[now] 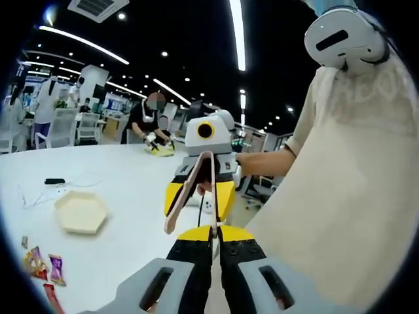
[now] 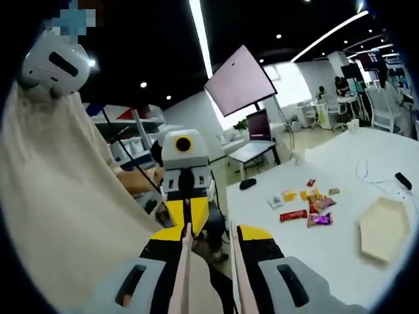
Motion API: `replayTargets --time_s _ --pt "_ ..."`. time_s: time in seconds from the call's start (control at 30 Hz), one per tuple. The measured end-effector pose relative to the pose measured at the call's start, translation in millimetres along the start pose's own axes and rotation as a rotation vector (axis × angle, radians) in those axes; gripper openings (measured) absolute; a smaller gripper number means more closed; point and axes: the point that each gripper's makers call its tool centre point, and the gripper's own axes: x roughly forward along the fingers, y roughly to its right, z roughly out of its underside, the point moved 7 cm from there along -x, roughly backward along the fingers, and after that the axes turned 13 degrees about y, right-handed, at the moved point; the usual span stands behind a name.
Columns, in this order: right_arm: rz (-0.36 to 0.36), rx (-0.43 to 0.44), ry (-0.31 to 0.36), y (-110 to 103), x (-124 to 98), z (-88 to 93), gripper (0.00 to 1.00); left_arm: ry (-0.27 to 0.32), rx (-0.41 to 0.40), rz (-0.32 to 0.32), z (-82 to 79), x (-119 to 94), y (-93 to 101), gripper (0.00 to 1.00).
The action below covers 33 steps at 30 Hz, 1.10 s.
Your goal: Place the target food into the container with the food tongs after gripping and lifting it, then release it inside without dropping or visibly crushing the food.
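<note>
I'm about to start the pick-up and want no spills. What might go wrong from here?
1. The left claw seems to pinch one tip of the tongs held in the right claw; pulling apart may twist them loose.
2. The snack packets lie bunched together, so the tongs may catch two.
3. A cable lies near the tray and could snag.

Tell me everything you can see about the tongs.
The tongs are two long flat arms of a pale tan, wood-like material. In the right gripper view they rise between the right gripper's yellow-and-black jaws, with a small gap between the arms. In the left gripper view they point down and away, held up in the air above the white table, joined at the top and spread toward the tips. Nothing is visibly between them.
</note>
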Motion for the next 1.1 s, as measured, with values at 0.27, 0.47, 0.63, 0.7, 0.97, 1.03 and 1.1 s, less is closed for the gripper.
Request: replayTargets --time_s 0.27,0.47,0.63,0.7,0.97,1.03,1.1 --pt "-0.020 -0.012 -0.035 5.5 -14.0 -1.0 0.27 0.003 -0.012 -0.013 2.0 18.3 -6.3 0.00" --pt "0.019 -0.073 -0.053 9.5 -20.1 -0.2 0.23 -0.010 -0.019 -0.065 5.6 26.4 -18.4 0.01" --pt "0.048 -0.061 -0.052 11.3 -27.9 0.7 0.23 -0.011 -0.038 -0.079 6.9 29.9 -20.5 0.02" --pt "0.053 -0.053 -0.050 11.6 -30.4 0.7 0.23 -0.010 -0.042 -0.081 7.1 33.9 -19.5 0.02" --pt "0.034 -0.012 -0.063 13.0 -38.9 6.5 0.26 -0.081 -0.010 -0.053 9.2 46.0 -15.1 0.01" --pt "0.025 -0.004 -0.077 14.2 -40.2 7.9 0.26 -0.087 -0.024 -0.045 11.7 48.5 -15.4 0.01" --pt "0.023 -0.007 -0.076 15.7 -42.6 9.0 0.27 -0.085 -0.025 -0.048 13.4 49.9 -16.7 0.01"
